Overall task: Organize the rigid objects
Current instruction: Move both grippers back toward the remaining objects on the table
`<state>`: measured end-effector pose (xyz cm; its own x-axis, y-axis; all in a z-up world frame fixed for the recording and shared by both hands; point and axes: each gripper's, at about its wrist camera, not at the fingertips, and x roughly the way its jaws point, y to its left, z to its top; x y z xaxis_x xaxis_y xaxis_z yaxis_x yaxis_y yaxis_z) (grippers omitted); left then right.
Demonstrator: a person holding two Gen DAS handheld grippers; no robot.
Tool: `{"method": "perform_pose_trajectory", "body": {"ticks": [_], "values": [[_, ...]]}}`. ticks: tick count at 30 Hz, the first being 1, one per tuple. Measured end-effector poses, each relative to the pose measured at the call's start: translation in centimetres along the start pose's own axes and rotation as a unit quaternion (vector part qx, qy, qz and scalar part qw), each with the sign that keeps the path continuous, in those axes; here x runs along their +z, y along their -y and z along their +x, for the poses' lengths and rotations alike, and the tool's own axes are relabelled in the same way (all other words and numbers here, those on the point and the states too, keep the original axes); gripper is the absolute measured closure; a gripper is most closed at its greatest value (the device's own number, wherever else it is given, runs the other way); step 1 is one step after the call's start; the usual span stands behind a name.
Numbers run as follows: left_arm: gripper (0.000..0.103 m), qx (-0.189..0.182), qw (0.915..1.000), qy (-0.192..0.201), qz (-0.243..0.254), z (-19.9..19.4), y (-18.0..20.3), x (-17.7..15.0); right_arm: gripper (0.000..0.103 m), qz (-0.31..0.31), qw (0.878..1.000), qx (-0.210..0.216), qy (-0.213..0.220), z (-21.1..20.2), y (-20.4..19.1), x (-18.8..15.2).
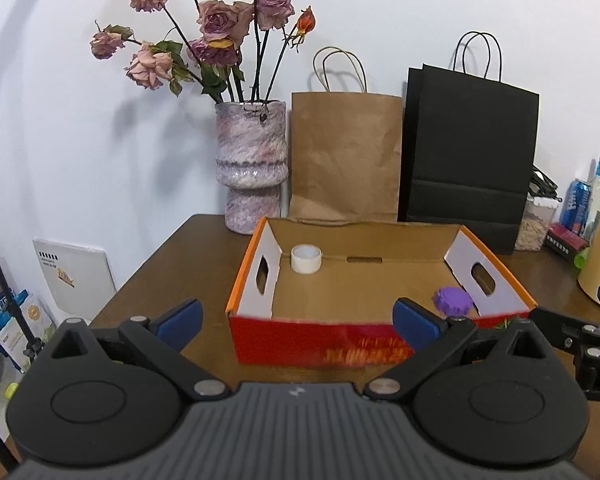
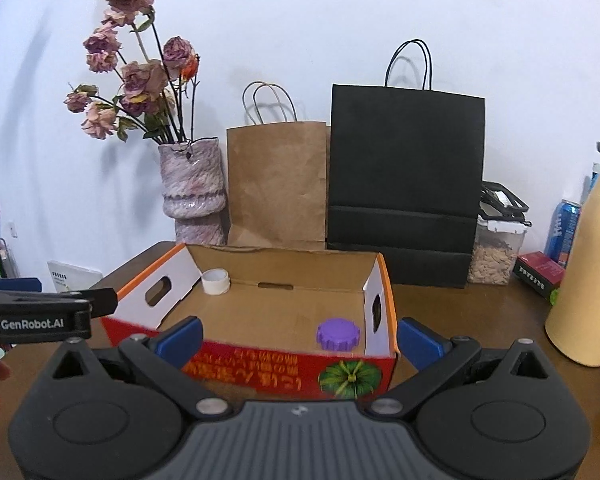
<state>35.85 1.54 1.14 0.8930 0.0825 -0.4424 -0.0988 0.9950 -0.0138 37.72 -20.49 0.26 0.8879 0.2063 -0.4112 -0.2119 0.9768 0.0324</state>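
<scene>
- Left tool [image 1: 298,322]: spread wide, holding nothing, before the red box [image 1: 320,342].
- Right tool [image 2: 300,340]: likewise released, empty.
- Purple cap [image 2: 337,334] sits inside the box's near right corner; white cap [image 2: 216,281] at far left.

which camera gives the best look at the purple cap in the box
The right wrist view: the purple cap shows whole and fairly sharp inside the box. In the left wrist view the cap is blurred and partly behind a fingertip.
</scene>
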Motion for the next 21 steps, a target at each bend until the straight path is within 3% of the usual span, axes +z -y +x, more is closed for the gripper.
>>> {"method": "perform_pose_trajectory", "body": {"ticks": [21], "values": [[0.000, 0.003, 0.9996, -0.028, 0.005, -6.2, -1.2, -6.6, 0.000, 0.014, 0.999, -0.013, -0.036, -6.7, -0.2, -6.7]]}}
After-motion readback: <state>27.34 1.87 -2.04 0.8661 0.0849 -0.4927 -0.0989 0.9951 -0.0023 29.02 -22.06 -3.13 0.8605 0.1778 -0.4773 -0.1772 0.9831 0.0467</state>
